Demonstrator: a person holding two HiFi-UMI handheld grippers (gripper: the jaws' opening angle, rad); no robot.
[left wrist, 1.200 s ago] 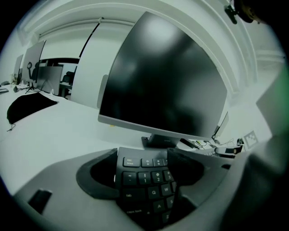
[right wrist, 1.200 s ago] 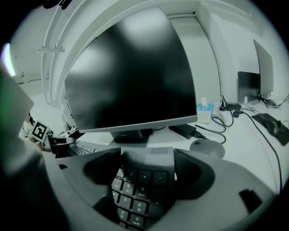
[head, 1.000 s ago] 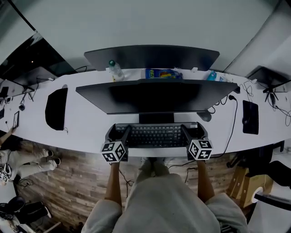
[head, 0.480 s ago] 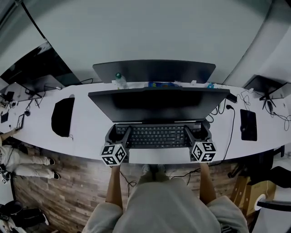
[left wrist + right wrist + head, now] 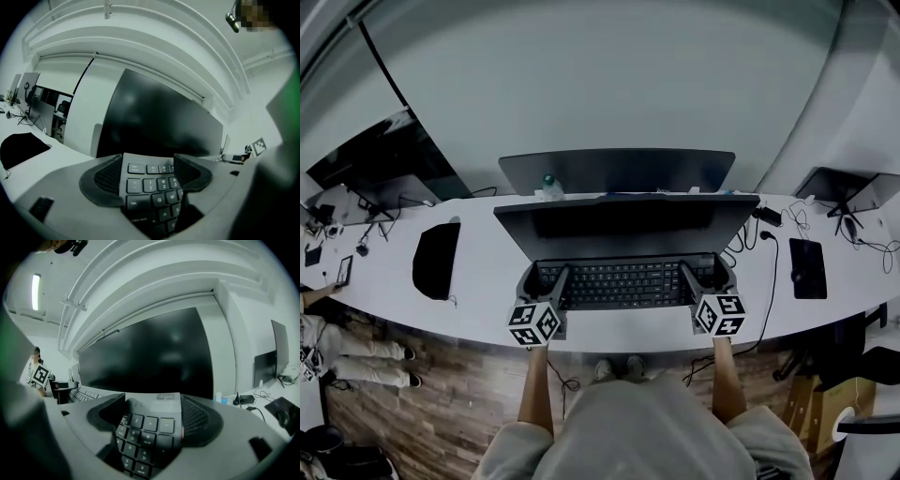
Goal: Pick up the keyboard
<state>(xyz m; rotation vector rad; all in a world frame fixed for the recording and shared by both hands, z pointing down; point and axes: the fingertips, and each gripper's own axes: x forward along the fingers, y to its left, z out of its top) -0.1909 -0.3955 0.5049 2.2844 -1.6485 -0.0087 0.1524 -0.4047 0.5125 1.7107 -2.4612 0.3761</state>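
**Keyboard in a two-ended grip, clear of the worktop**

The black flat keyboard (image 5: 623, 283) is carried by both grippers, one on each short end. The left gripper (image 5: 149, 174) is clamped on the esc/tab end, and the right gripper (image 5: 152, 420) is clamped on the numpad end. On each, the jaws stand wide because they span the board front edge to back edge, with the pads against those edges.

Why two ends: it's a long, thin board, and a one-sided grab would probably let it droop or twist. Symmetric clamps hold it level, keys up.

Position: it sits just in front of the wide dark monitor (image 5: 623, 225), overlapping the screen's lower edge. It looks lifted off the white curved worktop (image 5: 487, 272), and both gripper views show the screen roughly level behind the keys.

My read is that the pick is essentially done.

Risks:
- If the hands drift apart in height, the board tilts.
- The monitor is close behind, so the back edge could knock it.

The black mouse pad (image 5: 436, 261) sits well off to the left and is not in play.
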